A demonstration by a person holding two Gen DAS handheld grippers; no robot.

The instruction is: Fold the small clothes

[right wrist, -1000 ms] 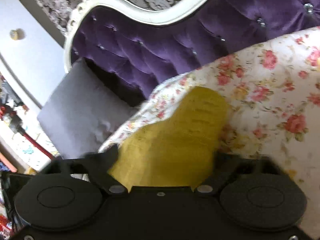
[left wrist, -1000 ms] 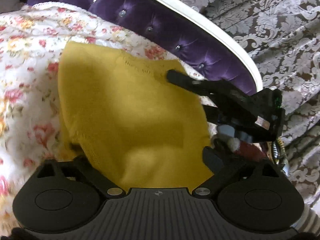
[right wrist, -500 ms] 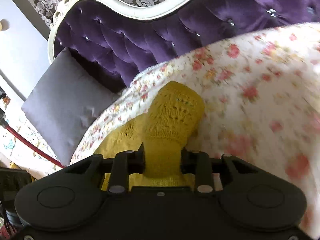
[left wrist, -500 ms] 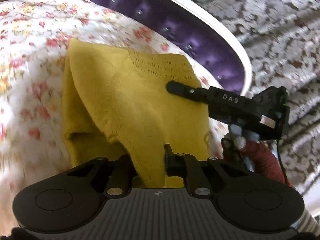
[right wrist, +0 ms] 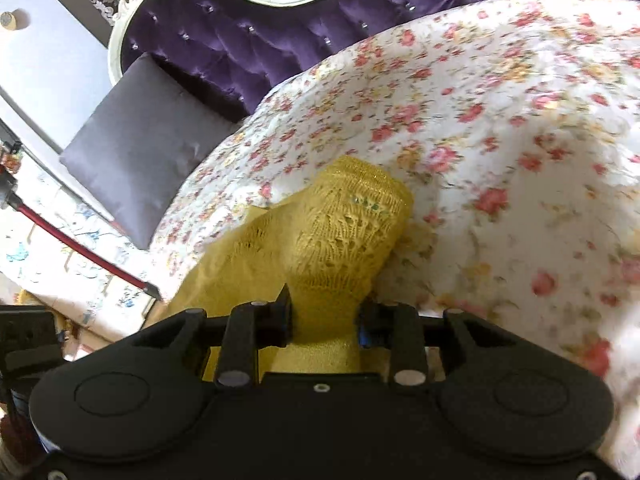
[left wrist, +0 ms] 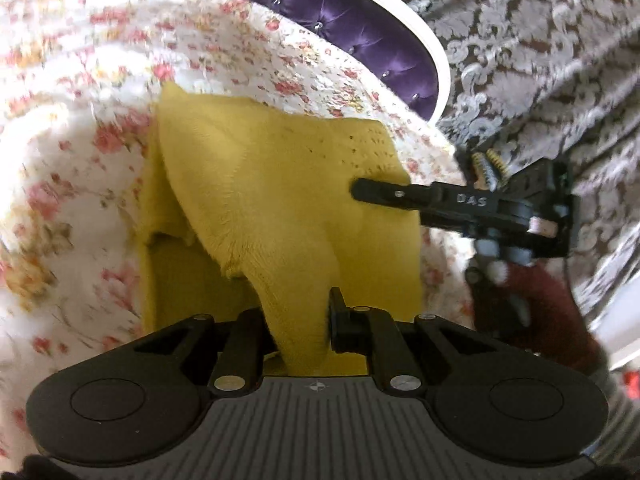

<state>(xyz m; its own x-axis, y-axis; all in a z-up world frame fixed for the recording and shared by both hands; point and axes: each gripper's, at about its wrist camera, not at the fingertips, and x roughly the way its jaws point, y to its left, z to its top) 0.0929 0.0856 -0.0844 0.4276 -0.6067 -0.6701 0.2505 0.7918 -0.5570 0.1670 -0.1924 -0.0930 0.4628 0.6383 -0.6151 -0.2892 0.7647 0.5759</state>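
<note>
My left tool (left wrist: 298, 322) is clenched on a bunched fold of the yellow knit garment (left wrist: 280, 184), the cloth squeezed between its two fingers and lifted off the layer beneath; my right tool (right wrist: 325, 318) is likewise clamped on a gathered lacy edge of the same garment (right wrist: 344, 232), knit bulging out past the fingertips; from the left wrist view I see the right tool (left wrist: 400, 194) reaching in from the right, its finger lying across the garment's far right part; the garment lies on the floral bedspread (right wrist: 500, 128), near the bed's edge, partly raised at both grips; beyond the bedspread stands the purple tufted headboard (right wrist: 280, 36) with its white frame; a grey cushion (right wrist: 136, 140) leans against it at the far left; patterned wallpaper (left wrist: 540, 48) fills the far right.
</note>
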